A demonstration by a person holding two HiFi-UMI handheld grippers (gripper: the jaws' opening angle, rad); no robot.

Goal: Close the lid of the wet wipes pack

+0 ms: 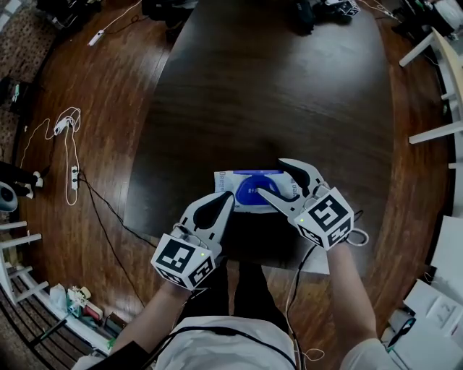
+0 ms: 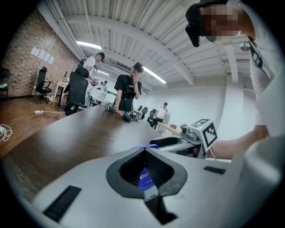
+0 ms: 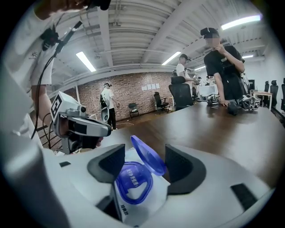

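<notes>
A white wet wipes pack (image 1: 226, 181) lies near the table's front edge, its blue lid (image 3: 149, 156) standing up over the blue ring of the opening (image 3: 132, 182). My right gripper (image 1: 273, 178) is open, and its jaws straddle the lid and opening (image 3: 144, 162) without pressing on them. My left gripper (image 1: 226, 199) is shut at the pack's left end. In the left gripper view a white strip of the pack (image 2: 151, 193) is pinched between the pads, with blue print showing through the gap behind it.
The dark wooden table (image 1: 275, 94) stretches away, with devices at its far end (image 1: 325, 11). Cables and a power strip (image 1: 72, 173) lie on the wooden floor at the left. People (image 2: 127, 95) stand by the far end; office chairs stand nearby.
</notes>
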